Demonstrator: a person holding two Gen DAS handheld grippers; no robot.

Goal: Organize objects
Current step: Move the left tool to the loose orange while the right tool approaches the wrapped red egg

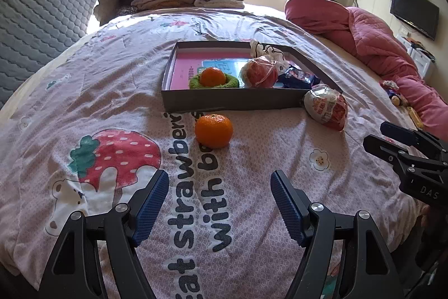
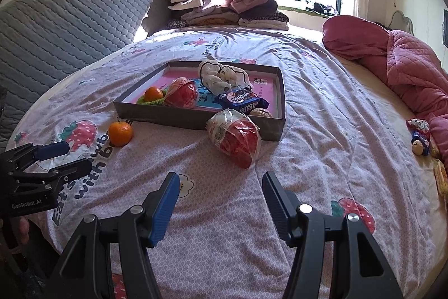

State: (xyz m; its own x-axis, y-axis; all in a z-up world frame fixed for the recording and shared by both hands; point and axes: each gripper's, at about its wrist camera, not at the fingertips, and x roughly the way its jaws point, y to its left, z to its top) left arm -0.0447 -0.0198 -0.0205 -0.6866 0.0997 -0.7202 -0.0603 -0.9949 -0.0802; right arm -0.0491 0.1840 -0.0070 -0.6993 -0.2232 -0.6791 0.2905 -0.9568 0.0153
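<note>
The left gripper (image 1: 219,187) hovers low over the bed (image 1: 252,215) with its jaws spread wide and nothing between them, lined up on the loose orange (image 1: 214,130) that sits on the printed quilt just ahead, close to the front wall of the tray (image 1: 232,100). The right gripper (image 2: 221,192) is likewise open and empty, pointed at the wrapped egg-shaped treat (image 2: 233,137), which lies tilted on the quilt touching the tray's near wall. Inside the tray already sit a second orange (image 1: 213,76) nested in a green ring (image 1: 214,83), another wrapped egg (image 1: 259,72), a blue snack packet (image 2: 242,100) and a white cloth toy (image 2: 221,74). From here the risks look plain: the orange is round and the quilt soft, so a jaw nudging it off-centre could roll it away; the egg's crinkly wrapper may slip or tear if pinched only by the film; and both grippers heading for the same tray could cross paths.
</note>
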